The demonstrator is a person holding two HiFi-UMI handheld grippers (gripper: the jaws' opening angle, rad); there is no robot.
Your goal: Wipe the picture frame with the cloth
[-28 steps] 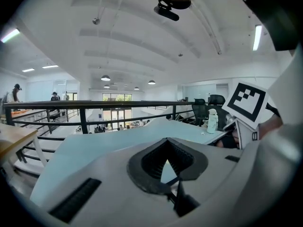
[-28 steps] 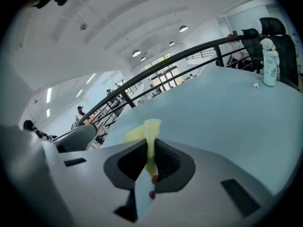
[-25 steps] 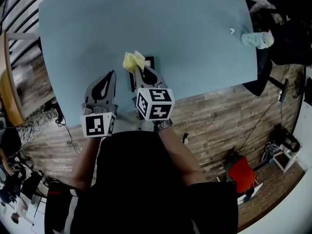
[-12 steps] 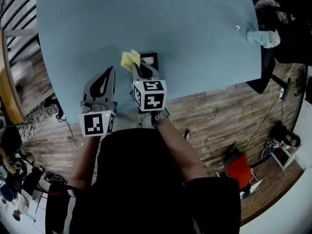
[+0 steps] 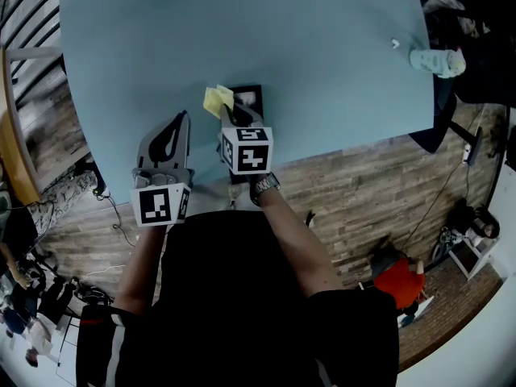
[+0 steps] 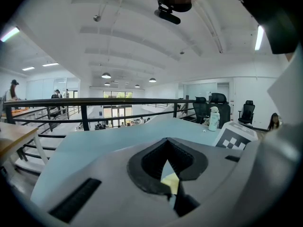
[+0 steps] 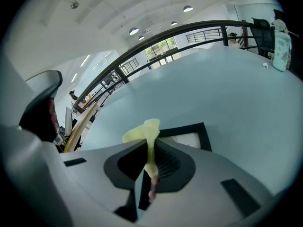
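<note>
I hold my right gripper [image 5: 228, 119] low over the near part of the light blue tabletop [image 5: 306, 39], and its jaws are pinched on the small yellow cloth [image 5: 216, 100]. In the right gripper view the cloth runs as a thin fold down between the two dark pads and flares out in a soft lobe above the jaw tips. The black rectangular picture frame with a pale centre [image 5: 247, 98] lies flat on the table just beyond those tips. Its left part is behind the cloth and its right corner stands clear to the right. From the head view the cloth sits at the frame's left edge, but I cannot tell whether it touches the frame. My left gripper [image 5: 185, 119] hangs just to the left of the right one, near the table's front edge and apart from the frame. Its jaws are pressed together with nothing between them. Only a narrow slit shows between them, with a sliver of yellow and table blue behind it. Well away, at the table's far right corner, stands a white patterned bottle [image 5: 435, 61].
</note>
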